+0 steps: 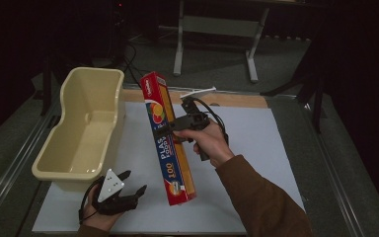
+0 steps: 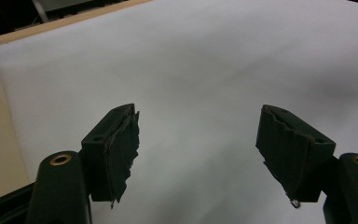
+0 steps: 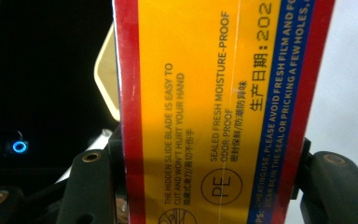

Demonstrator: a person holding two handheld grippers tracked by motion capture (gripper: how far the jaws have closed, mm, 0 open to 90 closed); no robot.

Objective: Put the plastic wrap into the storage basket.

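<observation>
Mid-carry: right gripper [image 1: 173,127] clenched on plastic-wrap box [image 1: 169,139], left gripper [image 1: 126,190] released; next, probably leftward into beige tub [image 1: 86,129].

High view looks fwd and down over the white sheet [image 1: 256,148] from the person's side. Left gripper view sits low and close over that sheet [image 2: 205,60]. Right gripper view is pressed near a red-and-yellow box [image 3: 214,107], also seen from above [image 1: 170,140].

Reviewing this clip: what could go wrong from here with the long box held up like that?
The right claw pinches the plastic wrap box near its middle, tilted above the white sheet; it may pivot or slip. Swinging it left could knock the beige tub. The left claw sits open, offering no support.
</observation>
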